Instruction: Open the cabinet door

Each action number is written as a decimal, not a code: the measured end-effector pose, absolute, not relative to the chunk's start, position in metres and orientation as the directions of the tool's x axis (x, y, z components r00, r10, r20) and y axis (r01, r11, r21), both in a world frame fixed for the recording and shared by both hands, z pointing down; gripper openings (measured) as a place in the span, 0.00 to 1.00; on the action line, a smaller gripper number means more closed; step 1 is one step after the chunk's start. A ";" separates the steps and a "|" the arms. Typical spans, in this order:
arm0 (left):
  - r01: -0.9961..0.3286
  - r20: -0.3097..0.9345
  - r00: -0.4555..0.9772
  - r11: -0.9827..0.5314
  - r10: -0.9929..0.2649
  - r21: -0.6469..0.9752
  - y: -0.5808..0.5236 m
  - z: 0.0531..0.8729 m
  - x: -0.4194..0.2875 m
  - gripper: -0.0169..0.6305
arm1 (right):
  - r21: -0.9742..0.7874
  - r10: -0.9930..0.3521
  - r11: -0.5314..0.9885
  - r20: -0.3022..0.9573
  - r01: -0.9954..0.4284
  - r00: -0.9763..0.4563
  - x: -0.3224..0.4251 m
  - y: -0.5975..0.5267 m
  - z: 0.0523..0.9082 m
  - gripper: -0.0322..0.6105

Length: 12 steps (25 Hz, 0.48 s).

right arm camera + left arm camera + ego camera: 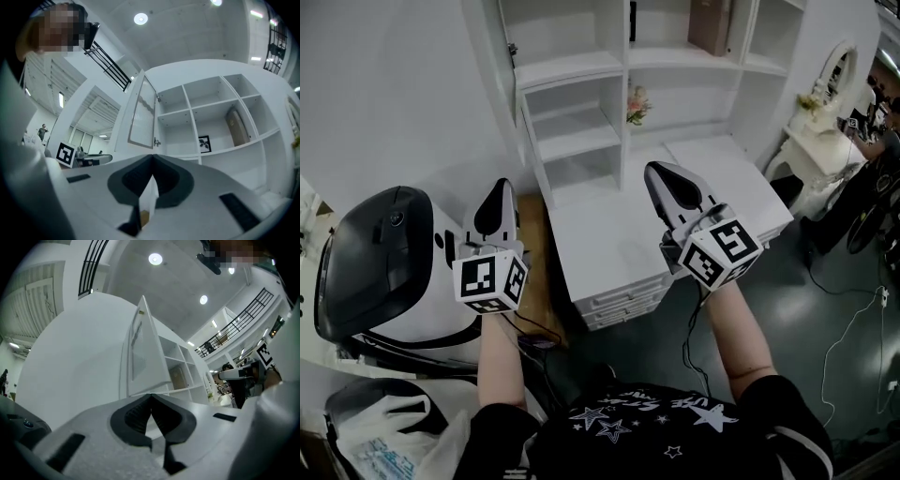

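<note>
White cabinet door [492, 47], head view, stands ajar above-left of left gripper [501, 192] and right gripper [656, 173]; left gripper view: jaws shut, empty, door upright ahead, nearer; right gripper view: jaws shut, empty, door up-left.

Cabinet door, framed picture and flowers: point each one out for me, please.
cabinet door [142, 112], right gripper view, on its slatted panel.
framed picture [204, 144], right gripper view, on its middle.
flowers [637, 101], head view, on the pink blooms.
</note>
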<state>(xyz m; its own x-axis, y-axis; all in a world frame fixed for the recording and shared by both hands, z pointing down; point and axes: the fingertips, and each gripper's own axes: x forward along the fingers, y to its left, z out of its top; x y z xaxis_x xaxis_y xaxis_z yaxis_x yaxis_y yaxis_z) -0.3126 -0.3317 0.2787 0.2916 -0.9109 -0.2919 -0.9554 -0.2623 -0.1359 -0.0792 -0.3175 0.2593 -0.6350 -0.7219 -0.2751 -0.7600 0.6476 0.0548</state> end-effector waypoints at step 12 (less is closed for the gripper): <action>-0.953 -0.181 0.295 -0.275 -0.938 -0.125 -0.260 0.330 -0.241 0.04 | 0.017 -0.740 0.649 -0.218 -0.761 -0.636 -0.021 -0.258 0.295 0.06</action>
<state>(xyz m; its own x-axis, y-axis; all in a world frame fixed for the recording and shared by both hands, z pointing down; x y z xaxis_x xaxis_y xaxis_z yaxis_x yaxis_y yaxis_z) -0.2410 -0.2597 0.3305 0.2948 -0.9383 -0.1810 -0.9532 -0.2754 -0.1249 -0.0208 -0.2579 0.2947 -0.6361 -0.7400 -0.2184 -0.7607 0.6489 0.0169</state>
